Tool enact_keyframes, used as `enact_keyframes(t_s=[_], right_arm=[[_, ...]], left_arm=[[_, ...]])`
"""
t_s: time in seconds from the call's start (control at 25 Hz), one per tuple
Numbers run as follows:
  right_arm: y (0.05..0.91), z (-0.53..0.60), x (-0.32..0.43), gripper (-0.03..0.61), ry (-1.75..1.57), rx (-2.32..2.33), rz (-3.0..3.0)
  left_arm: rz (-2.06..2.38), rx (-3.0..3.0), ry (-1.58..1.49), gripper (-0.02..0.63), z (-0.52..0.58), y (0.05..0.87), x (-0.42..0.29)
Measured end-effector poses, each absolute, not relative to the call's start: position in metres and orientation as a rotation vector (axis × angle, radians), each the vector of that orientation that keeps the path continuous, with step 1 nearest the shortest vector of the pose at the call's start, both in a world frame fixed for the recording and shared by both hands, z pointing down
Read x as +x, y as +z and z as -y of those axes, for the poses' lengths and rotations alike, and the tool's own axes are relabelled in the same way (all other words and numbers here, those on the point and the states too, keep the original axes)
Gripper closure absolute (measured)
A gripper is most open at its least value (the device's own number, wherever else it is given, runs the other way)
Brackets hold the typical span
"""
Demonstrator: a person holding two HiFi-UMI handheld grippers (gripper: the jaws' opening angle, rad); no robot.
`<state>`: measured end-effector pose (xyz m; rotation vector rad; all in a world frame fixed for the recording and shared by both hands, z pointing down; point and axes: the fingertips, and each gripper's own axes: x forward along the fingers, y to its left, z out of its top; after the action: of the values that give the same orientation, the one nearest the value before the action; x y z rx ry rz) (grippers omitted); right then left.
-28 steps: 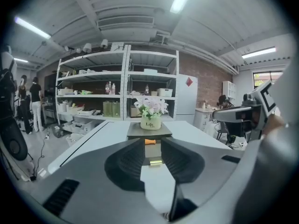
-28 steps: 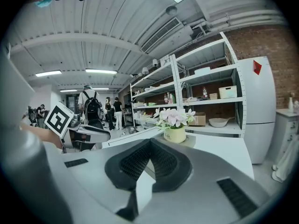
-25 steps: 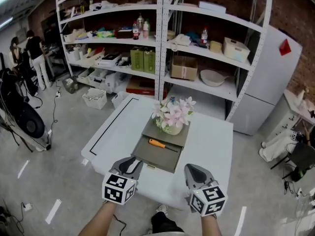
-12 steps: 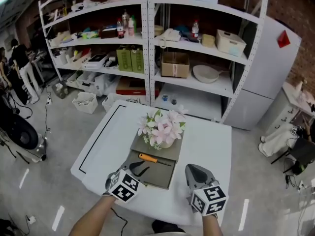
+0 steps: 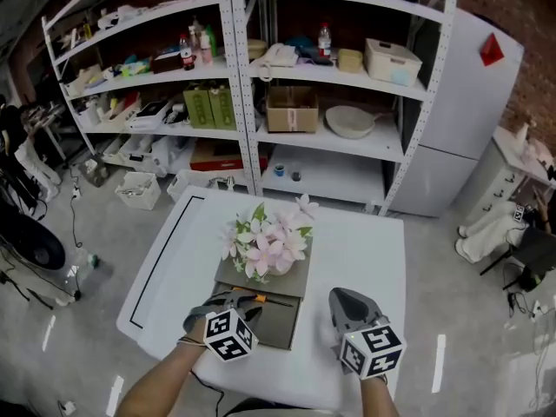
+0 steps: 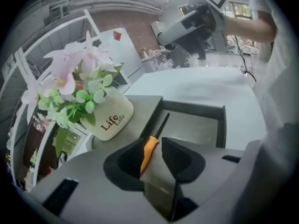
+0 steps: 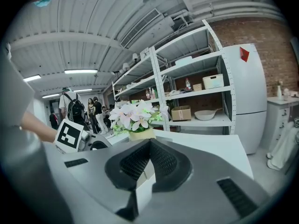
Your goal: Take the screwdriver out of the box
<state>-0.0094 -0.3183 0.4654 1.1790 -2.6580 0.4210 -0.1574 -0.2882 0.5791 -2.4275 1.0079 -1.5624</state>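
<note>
The right gripper [image 7: 149, 143] is hovering by the desk's [image 5: 356, 250] front edge, toward its right corner, jaws pressed together on nothing. The left gripper [image 6: 152, 143] is hanging over the grey box [image 5: 280, 327] near the front edge, its jaws standing apart either side of the screwdriver [image 6: 148, 149], which is lying in the box's open tray. Beyond, a flowerpot [image 6: 108, 118] is sitting on the box's lid.

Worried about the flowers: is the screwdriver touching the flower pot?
Apart: left gripper view shows the box edge between the screwdriver and the flower pot.
</note>
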Motion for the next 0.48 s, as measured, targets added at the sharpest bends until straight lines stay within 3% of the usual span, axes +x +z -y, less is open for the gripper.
enact_keyframes(t_s=[0.48], right_arm=[[0.466,0.312,0.006,0.574,0.458,1.342,2.583]], left_arm=[[-0.727,-2.174,-1.668,0.492,0.295,0.608,-0.152]])
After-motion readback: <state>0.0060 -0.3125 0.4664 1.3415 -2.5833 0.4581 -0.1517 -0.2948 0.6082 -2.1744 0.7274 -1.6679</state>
